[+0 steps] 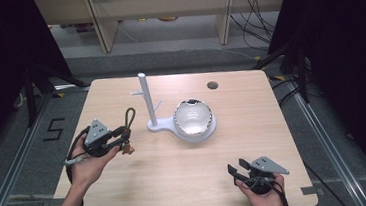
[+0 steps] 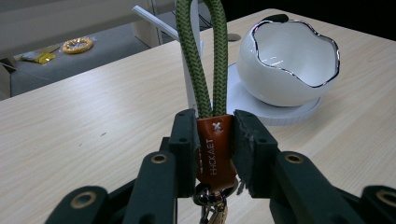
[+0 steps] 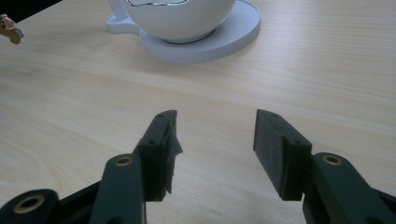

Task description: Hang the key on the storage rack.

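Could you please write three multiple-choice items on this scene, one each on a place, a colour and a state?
1. Where does the white bowl sit?
A. on the round plate of the white stand
B. on the floor
C. in the person's hand

2. What colour is the keychain's rope loop?
A. red
B. green
C. blue

3. How does the right hand-held gripper stand?
A. shut on the bowl
B. shut on the keychain
C. open, holding nothing

Answers:
1 A, since the high view shows the bowl on the stand's plate beside its peg post.
2 B, since the left gripper view shows a green braided loop above the brown leather tab, which the left hand-held gripper clamps.
3 C, since the right gripper view shows its jaws apart over bare table.
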`<action>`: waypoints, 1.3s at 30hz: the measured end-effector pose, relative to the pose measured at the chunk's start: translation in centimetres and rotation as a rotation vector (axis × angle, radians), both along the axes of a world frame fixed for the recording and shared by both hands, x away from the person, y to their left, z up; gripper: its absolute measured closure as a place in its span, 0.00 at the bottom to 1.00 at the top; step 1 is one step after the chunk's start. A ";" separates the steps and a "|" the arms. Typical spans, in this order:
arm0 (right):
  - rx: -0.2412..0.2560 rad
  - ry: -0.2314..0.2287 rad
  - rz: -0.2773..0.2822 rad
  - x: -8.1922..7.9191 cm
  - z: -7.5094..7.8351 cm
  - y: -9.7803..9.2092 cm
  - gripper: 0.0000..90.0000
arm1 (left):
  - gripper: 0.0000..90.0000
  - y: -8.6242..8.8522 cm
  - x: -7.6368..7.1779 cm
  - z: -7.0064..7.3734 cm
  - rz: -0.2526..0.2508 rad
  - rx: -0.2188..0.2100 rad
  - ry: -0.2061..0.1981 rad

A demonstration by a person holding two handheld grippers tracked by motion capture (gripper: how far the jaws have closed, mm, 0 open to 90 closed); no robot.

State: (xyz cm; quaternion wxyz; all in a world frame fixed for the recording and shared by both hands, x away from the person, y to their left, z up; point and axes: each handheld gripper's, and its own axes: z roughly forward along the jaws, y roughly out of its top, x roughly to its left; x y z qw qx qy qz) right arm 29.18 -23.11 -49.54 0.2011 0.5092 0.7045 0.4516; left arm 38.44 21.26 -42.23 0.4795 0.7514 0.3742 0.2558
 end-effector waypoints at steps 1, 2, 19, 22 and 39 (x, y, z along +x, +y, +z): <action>0.000 0.000 0.000 0.0 0.0 0.0 0.56 | 0.77 0.0 0.1 0.1 0.001 -0.004 0.001; -0.002 -0.002 0.001 0.0 0.0 0.0 0.56 | 0.77 0.0 0.1 0.1 0.002 -0.005 0.000; 0.018 -0.005 -0.016 0.0 -0.1 0.1 0.56 | 0.77 -0.3 0.7 1.3 -0.002 -0.015 -0.019; -0.013 -0.024 -0.005 0.1 0.0 -0.1 0.56 | 0.77 -0.3 0.8 1.6 0.000 -0.014 -0.024; 0.029 0.003 -0.020 0.0 0.0 0.2 0.56 | 0.77 -0.6 1.6 2.6 -0.008 -0.032 -0.038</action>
